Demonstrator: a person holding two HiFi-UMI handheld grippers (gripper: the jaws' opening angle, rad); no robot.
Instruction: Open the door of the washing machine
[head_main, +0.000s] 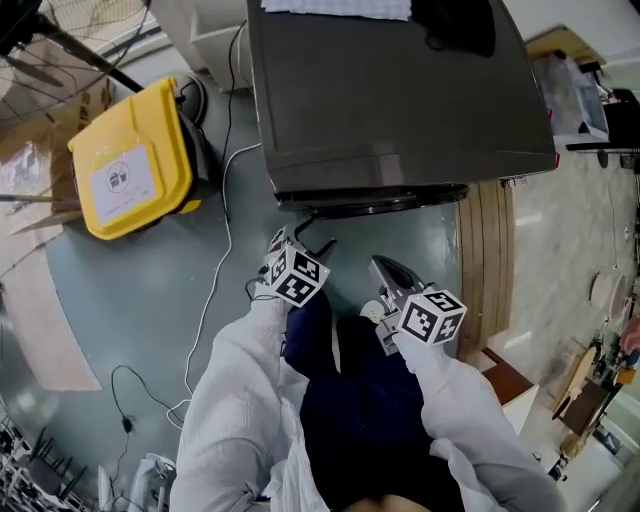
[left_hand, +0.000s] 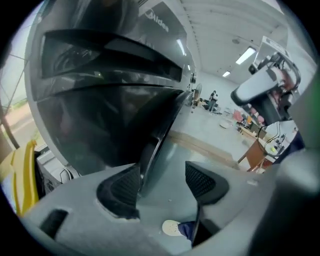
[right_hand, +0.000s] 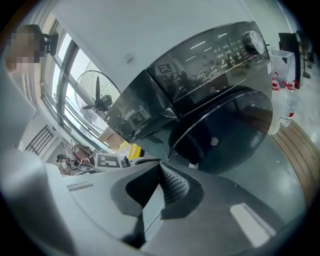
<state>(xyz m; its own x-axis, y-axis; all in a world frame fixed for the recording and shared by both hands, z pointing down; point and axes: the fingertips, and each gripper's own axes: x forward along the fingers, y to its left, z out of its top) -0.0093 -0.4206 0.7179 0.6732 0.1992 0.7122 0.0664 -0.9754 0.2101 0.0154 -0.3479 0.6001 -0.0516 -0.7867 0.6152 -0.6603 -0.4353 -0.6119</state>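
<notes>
The dark washing machine (head_main: 400, 100) fills the top of the head view, and its round door (head_main: 375, 203) bulges out at the front. My left gripper (head_main: 300, 240) is at the door's left side. In the left gripper view, my left gripper (left_hand: 162, 175) is open. The door's rim (left_hand: 155, 140) runs down between the pads, close to the left pad (left_hand: 122, 187). I cannot tell whether they touch. My right gripper (head_main: 385, 268) hangs lower in front of the door, apart from it. The right gripper view shows my right gripper (right_hand: 160, 167) shut on nothing, with the door (right_hand: 230, 135) ahead.
A yellow bin (head_main: 130, 160) stands left of the machine. A white cable (head_main: 215, 290) trails over the grey floor. A wooden strip (head_main: 485, 270) borders the floor on the right. A standing fan (right_hand: 100, 100) is by the window. The person's legs are directly below the grippers.
</notes>
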